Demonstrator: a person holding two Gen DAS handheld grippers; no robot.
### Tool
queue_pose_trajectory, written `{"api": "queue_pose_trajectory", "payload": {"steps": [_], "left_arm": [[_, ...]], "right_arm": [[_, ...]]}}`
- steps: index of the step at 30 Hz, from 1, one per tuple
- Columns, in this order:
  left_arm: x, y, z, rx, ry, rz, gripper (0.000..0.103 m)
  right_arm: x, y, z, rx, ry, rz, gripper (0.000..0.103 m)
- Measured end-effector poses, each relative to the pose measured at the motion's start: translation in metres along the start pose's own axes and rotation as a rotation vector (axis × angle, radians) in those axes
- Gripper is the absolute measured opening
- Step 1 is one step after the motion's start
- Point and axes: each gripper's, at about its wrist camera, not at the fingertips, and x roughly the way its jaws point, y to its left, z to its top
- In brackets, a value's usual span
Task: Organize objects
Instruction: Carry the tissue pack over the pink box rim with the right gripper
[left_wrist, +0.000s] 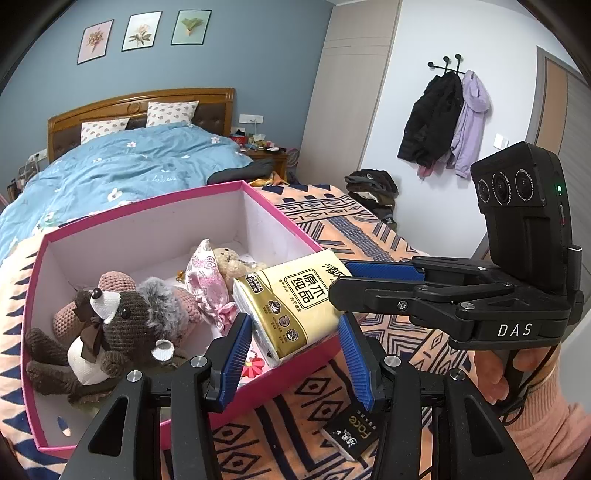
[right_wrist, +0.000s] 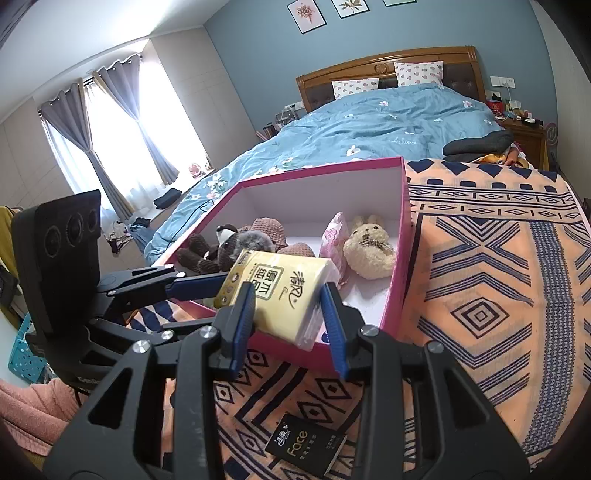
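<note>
Both grippers, left (left_wrist: 293, 338) and right (right_wrist: 286, 308), clench one yellow tissue pack (right_wrist: 273, 299) printed "原木纯品" over the pink box's (right_wrist: 400, 288) rim. Black "Face" pack (right_wrist: 304, 445) at 6 o'clock.

An orange patterned blanket (right_wrist: 480, 258) carries the pink box (right_wrist: 402, 258) and a black packet (right_wrist: 306, 445)

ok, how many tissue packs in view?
2: yellow pack gripped over the pink box's near rim; black pack on the blanket before it. Toys may hide more.
</note>
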Motion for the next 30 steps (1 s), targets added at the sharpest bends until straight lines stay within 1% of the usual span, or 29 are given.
{"api": "queue_pose_trajectory", "payload": {"steps": [18,30], "left_arm": [[0.014,0.009,0.005,-0.02,0.021,0.012,0.049],[0.027,0.018,0.006,-0.048,0.054,0.004,0.049]], "right_arm": [[0.01,-0.009,0.004,0.013,0.012,-0.007,0.04],[0.019,-0.012,0.008,0.014,0.029,-0.015,0.04]]}}
